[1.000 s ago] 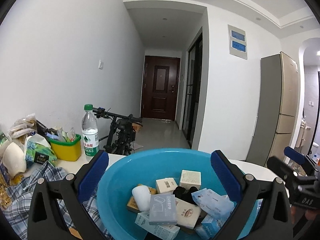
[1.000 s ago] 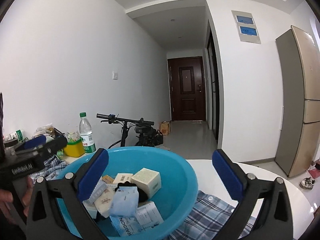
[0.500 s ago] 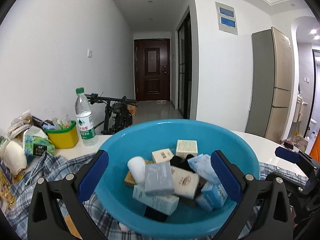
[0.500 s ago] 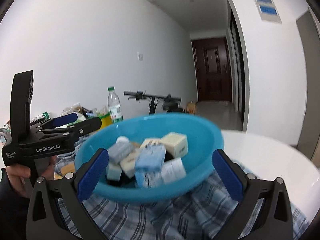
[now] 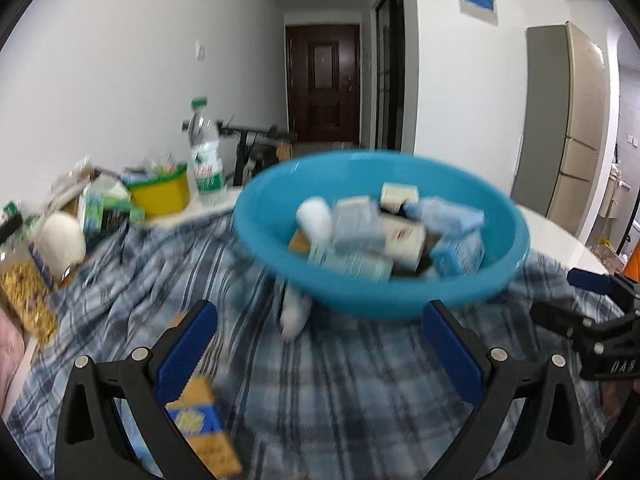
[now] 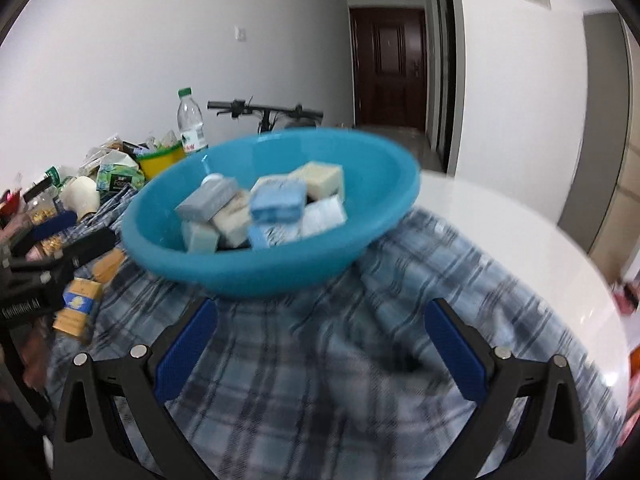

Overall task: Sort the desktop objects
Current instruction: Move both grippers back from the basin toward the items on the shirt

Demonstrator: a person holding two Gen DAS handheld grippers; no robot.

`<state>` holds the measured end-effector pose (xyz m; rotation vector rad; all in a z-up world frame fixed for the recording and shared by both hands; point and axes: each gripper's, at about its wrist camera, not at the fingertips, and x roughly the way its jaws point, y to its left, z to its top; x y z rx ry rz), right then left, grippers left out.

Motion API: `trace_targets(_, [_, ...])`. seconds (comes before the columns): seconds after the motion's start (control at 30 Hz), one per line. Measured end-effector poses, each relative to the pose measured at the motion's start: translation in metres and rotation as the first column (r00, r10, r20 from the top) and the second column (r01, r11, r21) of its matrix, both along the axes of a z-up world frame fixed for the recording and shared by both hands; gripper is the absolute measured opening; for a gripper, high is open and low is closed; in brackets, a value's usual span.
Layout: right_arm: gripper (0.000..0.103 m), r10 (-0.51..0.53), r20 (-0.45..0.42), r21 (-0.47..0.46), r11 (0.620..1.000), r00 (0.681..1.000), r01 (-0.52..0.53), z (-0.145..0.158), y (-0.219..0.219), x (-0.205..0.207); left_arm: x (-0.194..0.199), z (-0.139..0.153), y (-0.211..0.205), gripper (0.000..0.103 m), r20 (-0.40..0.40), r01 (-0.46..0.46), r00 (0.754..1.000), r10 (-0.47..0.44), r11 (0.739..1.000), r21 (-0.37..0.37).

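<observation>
Pulled back from the blue basin (image 5: 380, 280) since a second ago: then filling the lower frame between the fingers of both tools, now further off, with plaid cloth (image 5: 360, 380) showing in front. Left hand-held gripper (image 5: 320, 360) spread wide, nothing between the fingers. Right hand-held gripper (image 6: 320, 360) likewise apart and empty. Both views blurred by motion.

Judged as a retreat to survey the load before a first pick; no item yet taken out, sorting not visibly begun.

Basin resting on the cloth near the middle of the worktop (image 6: 500, 232), apparently tilted, rim lower on the near side. Heaped inside: small cartons in white, cream, grey and pale blue, a blue soft pack (image 6: 276, 200), a white cylinder (image 5: 316, 216). Items overlapping and leaning on one another; print too blurred to read.

Loose on the cloth toward the near left edge: yellow-and-blue flat packets (image 6: 78, 300). A white object (image 5: 294, 316) just beside the basin's base, identity unclear.

Along the far left edge of the worktop: water bottle (image 5: 204, 160), yellow tub (image 5: 160, 196), assorted packets.
</observation>
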<state>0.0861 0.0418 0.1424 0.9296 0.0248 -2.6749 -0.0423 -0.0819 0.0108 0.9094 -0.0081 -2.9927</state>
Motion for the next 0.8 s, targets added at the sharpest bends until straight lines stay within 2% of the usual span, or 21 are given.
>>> trace_targets(0.2, [0.103,-0.049,0.103,-0.004,0.999,0.993,0.05,-0.007,-0.021,0.008,0.012,-0.015,-0.023,0.103,0.076,-0.045,0.996,0.049,0.998,-0.054])
trace_targets(0.3, [0.103,0.006,0.182,-0.029,1.0,0.983,-0.001,-0.013,-0.044,0.009,0.012,-0.021,-0.036,0.103,0.109,-0.076,0.99,0.084,0.994,-0.079])
trace_targets(0.43, [0.103,0.046,0.208,0.031,0.998,0.977,-0.054,-0.017,-0.078,0.012,0.014,-0.026,-0.053,0.103,0.133,-0.088,0.986,0.102,0.99,-0.107])
trace_targets(0.63, [0.103,0.139,0.29,-0.034,0.99,0.947,-0.135,-0.014,-0.116,0.008,0.02,-0.034,-0.086,0.103,0.176,-0.121,0.975,0.137,0.987,-0.102])
trace_targets(0.8, [0.103,0.195,0.32,-0.027,0.98,0.927,-0.197,-0.016,-0.153,0.01,0.025,-0.045,-0.11,0.103,0.229,-0.12,0.964,0.134,0.99,-0.073])
